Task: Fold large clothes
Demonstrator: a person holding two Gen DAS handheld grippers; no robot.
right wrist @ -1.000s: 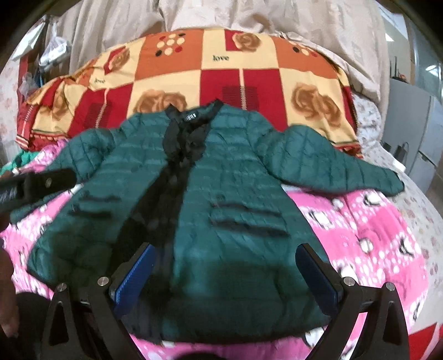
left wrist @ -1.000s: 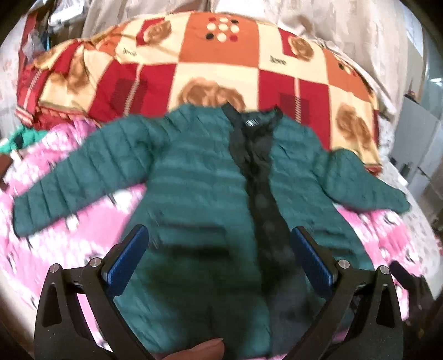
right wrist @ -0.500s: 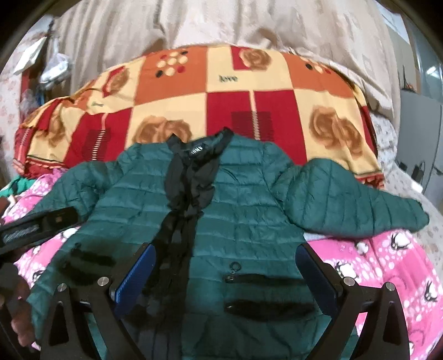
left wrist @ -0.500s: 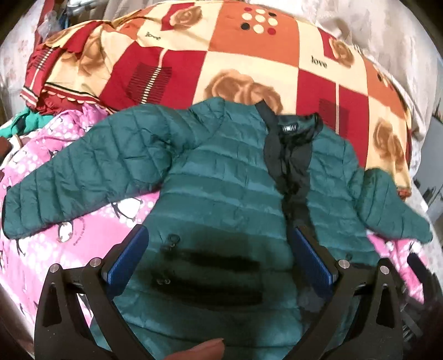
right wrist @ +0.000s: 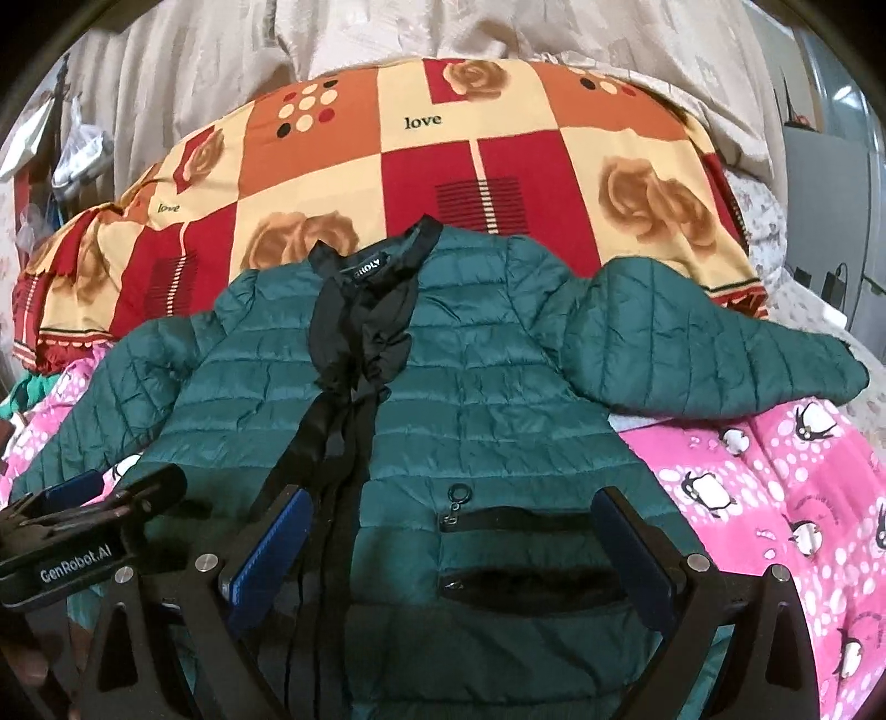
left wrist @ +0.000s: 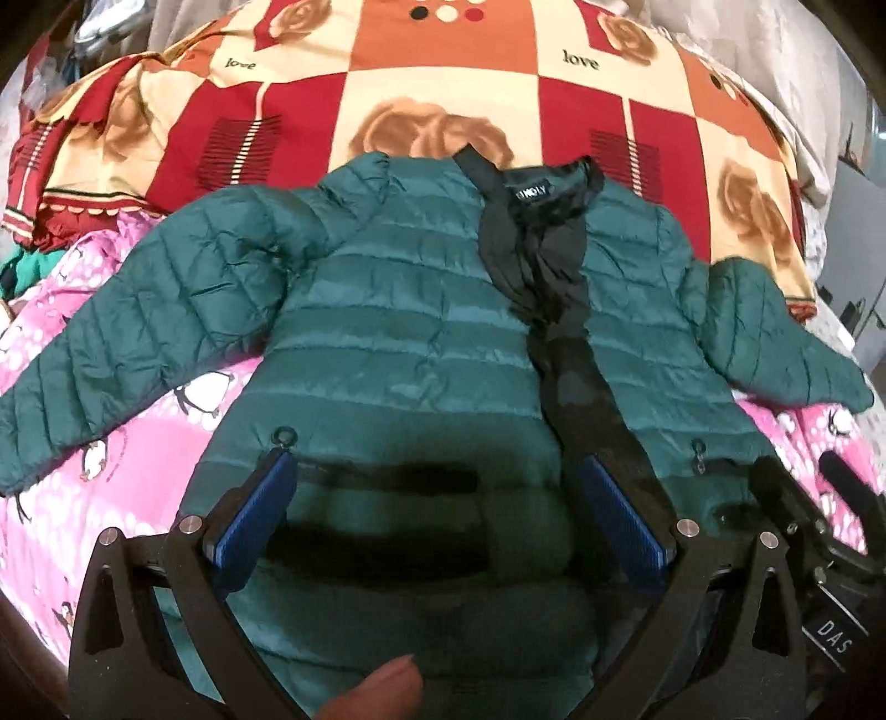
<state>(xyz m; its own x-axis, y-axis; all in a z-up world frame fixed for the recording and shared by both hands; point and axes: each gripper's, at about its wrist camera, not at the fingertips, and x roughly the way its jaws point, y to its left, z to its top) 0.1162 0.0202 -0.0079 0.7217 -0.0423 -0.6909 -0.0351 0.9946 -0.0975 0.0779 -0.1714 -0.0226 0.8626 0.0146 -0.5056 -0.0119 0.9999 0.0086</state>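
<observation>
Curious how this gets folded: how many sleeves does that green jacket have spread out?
2. The left sleeve lies out over the pink penguin blanket; the right sleeve reaches toward the checked quilt. Neither is tucked under the jacket.

A pink penguin-print blanket (right wrist: 775, 498) covers the bed. Behind it lies a red, orange and cream checked quilt (right wrist: 498, 160) with roses and the word "love". Beige curtain fabric (right wrist: 332, 39) hangs beyond, and a grey cabinet (right wrist: 825, 183) stands at the right.

Green quilted jacket (left wrist: 421, 332) face-up, flat on bed, sleeves spread, black lining showing at open front.
</observation>
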